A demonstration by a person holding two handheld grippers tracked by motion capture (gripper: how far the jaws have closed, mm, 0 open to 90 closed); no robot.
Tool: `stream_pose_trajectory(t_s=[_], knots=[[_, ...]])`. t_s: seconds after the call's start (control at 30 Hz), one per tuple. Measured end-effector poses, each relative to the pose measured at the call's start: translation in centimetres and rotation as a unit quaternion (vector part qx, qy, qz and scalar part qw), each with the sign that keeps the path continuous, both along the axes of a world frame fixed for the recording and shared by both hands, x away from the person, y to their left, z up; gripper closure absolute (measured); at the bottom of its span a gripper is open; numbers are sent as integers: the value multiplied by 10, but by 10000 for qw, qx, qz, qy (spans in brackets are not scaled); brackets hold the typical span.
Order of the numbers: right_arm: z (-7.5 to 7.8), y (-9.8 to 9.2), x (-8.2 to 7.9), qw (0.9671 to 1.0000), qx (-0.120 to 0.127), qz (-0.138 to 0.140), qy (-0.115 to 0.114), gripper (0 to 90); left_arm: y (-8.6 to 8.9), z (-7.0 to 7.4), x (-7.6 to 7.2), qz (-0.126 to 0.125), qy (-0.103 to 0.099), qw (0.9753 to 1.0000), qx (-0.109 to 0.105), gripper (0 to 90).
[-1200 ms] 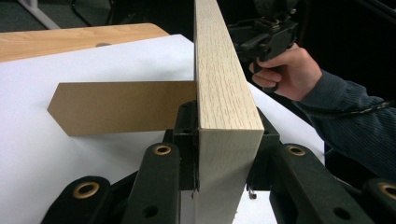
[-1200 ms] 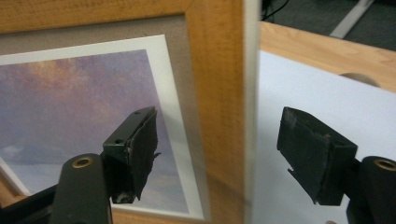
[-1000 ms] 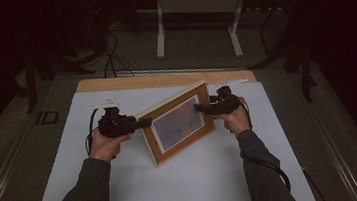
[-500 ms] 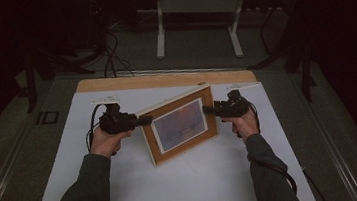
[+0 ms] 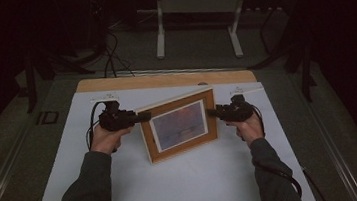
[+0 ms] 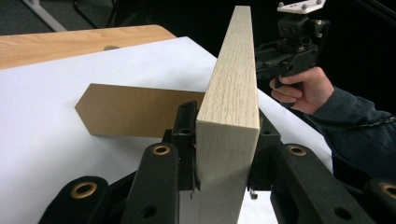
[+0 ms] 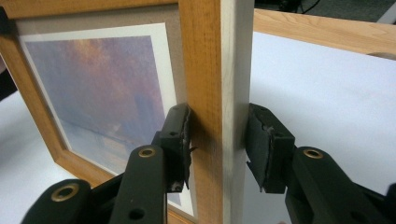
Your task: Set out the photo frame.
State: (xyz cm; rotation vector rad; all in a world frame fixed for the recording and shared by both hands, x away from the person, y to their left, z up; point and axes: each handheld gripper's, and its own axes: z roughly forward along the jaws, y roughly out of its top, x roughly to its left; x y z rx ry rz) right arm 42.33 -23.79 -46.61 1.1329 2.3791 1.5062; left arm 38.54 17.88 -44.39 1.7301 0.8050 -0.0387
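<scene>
I've got the picture frame point(image 5: 179, 124) standing upright near the middle of the worktop point(image 5: 200, 183), on the white sheet point(image 5: 176, 191) that covers most of it, w/ a strip of bare wood point(image 5: 164, 79) showing along the far edge. Frame sits at a slant to the worktop edge: its right end is farther from me than its left, picture side facing me, w/ a purplish-orange sky print inside a white mat. My left gripper point(image 5: 144, 116) is clenched on the frame's left side edge; in the left gripper view point(image 6: 224, 140) both jaws press flat vs. the pale wood, one on the front face, one on the back, no gap. Just behind the frame in that view the brown back stand point(image 6: 135, 109) lies out flat on the sheet, pointed end away from the frame. My right gripper point(image 5: 212, 112) is at the frame's right side edge, approx. same height as the left one. In the right gripper view point(image 7: 217, 140) the jaw on the picture side touches the frame's front; the other jaw sits just off the back w/ a thin slit of daylight, so that gripper straddles the edge but isn't fully clamped. Both my hands are at frame level, left hand point(image 5: 105, 138) and right hand point(image 5: 250, 128) each around its grip, sleeves coming in from the near edge. Cable from the right gripper trails down past my forearm.
</scene>
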Motion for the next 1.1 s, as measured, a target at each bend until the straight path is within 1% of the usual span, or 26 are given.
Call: stream_pose_trajectory(t_s=[0.23,0.37,0.47,0.57,0.67,0.77,0.93,1.1], knots=[[2,1,-9,9997,-192,-116,-68,619,-2,0,2,92,-22,10000,0,676],[3,1,-16,9994,-244,-225,-121,619,1,1,-1,313,-37,9995,-6,591],[3,1,-19,9991,-274,-292,-144,620,7,2,-7,488,-128,9987,111,564],[3,1,-23,9988,-275,-392,-136,620,12,3,-11,544,-171,9983,108,591],[1,1,-28,9985,-230,-471,-141,620,12,5,-11,530,-212,9983,147,652],[1,1,-33,9983,-254,-510,-144,621,12,4,-10,533,-167,9984,68,697],[1,1,-39,9983,-261,-508,-120,624,12,3,-6,596,-86,9982,-26,695],[1,0,-45,9984,-250,-503,-117,628,12,4,-3,646,-87,9979,14,692]])
